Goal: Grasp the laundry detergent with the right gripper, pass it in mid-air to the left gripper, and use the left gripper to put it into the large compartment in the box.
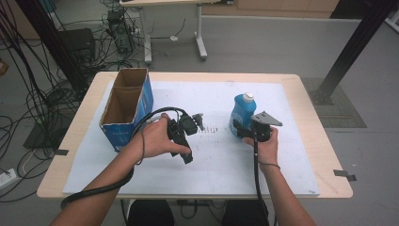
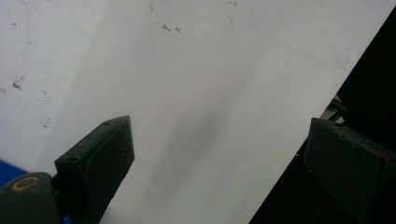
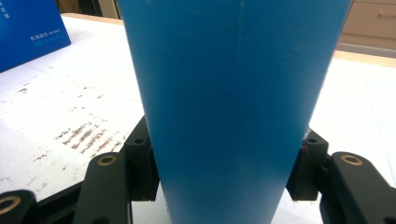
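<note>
- The blue bottle [image 1: 241, 114] stands upright on the white mat [image 1: 221, 174], at about three o'clock from the mat's middle in the high view, right of centre.
- Its long axis runs straight up from the mat; the white cap [image 1: 248, 97] points up and, in the high view, leans slightly toward twelve o'clock.
- In the right gripper view the bottle's blue body [image 3: 233, 107] rises between the two black jaws, wider at the top of the picture than at the bottom.
- The right gripper [image 1: 245, 131] comes in from about five o'clock of the bottle, low on its body; its jaws are closed against the bottle's two sides, one pad pressing at each flank, so the bottle is gripped.
- The person's right hand [image 1: 266, 145] wraps the gripper's body just at six o'clock of the bottle, with the cable trailing down toward the table's near edge.
- The left gripper [image 1: 195, 123] lies well apart, at about nine o'clock from the bottle, near the mat's middle; its jaws stand wide with only bare mat between them.
- The left hand [image 1: 160, 139] holds it from the seven o'clock side.
- A blue cardboard box [image 1: 126, 109], top open, sits at about nine o'clock of the left gripper on the mat's left edge.
- Brown scuff marks [image 1: 211, 131] dot the mat between the two grippers.
</note>
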